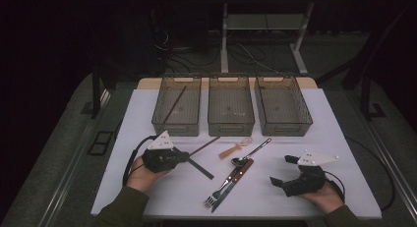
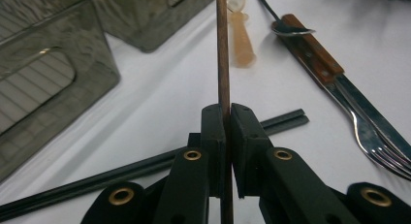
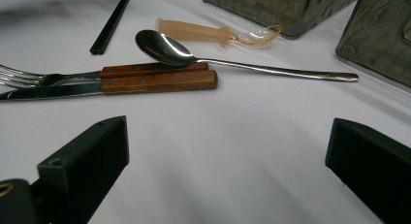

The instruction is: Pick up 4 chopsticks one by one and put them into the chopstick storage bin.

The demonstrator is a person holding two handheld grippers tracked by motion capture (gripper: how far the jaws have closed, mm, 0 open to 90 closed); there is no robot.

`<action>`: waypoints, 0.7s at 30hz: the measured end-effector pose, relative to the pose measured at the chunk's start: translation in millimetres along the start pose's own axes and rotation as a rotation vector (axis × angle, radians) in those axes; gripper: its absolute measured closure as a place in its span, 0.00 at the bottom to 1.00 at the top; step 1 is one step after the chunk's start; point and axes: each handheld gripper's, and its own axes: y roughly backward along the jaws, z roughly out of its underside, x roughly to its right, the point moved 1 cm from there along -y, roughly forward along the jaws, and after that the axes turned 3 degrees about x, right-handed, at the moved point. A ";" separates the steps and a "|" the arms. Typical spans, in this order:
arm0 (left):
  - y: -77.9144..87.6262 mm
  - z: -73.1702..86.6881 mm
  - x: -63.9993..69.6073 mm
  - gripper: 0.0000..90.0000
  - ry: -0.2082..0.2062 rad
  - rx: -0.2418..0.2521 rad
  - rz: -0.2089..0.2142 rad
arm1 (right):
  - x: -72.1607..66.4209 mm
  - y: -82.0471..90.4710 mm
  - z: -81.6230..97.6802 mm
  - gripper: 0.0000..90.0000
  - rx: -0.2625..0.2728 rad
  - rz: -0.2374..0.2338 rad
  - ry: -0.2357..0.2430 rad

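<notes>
A thin brown chopstick [image 2: 222, 59] is pinched between the jaws of my left gripper [image 2: 227, 111]. In the high view the left gripper [image 1: 186, 156] sits at the table's front left, and the chopstick [image 1: 206, 145] points away to the right toward the bins. A pair of black chopsticks [image 1: 201, 168] lies on the white table just under and beside it. My right gripper [image 1: 282, 170] rests at the front right with its jaws wide apart and nothing between them [image 3: 228, 151].
Three grey see-through bins stand in a row at the back: left [image 1: 176, 127] with a brown chopstick [image 1: 175, 103] inside, middle [image 1: 231, 127], right [image 1: 290, 127]. A metal spoon [image 1: 250, 154], a plastic spoon [image 1: 236, 148] and a wooden-handled fork and knife [image 1: 230, 182] lie mid-table.
</notes>
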 end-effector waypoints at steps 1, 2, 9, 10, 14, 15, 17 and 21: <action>0.2 -0.4 -1.2 0.94 0.005 0.003 -0.005 | -0.1 0.0 0.0 0.02 0.000 0.000 0.001; 0.7 -1.1 -2.7 0.94 0.006 0.004 -0.009 | -0.1 0.1 0.1 0.02 0.000 -0.001 0.001; 2.3 -8.4 -10.2 0.94 0.022 0.012 -0.038 | -0.3 0.0 0.2 0.02 0.000 -0.001 -0.001; 2.7 -9.5 -12.1 0.94 0.016 0.008 -0.044 | -0.3 0.0 0.2 0.02 0.000 0.000 0.000; 2.7 -13.1 -17.9 0.94 0.033 0.023 -0.056 | -0.3 0.0 0.1 0.02 0.000 0.001 0.000; 2.7 -14.0 -19.5 0.94 0.036 0.024 -0.056 | -0.3 0.0 0.1 0.02 0.000 0.001 0.000; 2.6 -16.3 -22.5 0.94 0.037 0.029 -0.062 | -0.3 0.0 0.2 0.02 0.001 0.001 -0.001; 2.7 -21.8 -28.7 0.94 0.045 0.043 -0.064 | -0.4 0.0 0.3 0.02 0.000 0.002 -0.003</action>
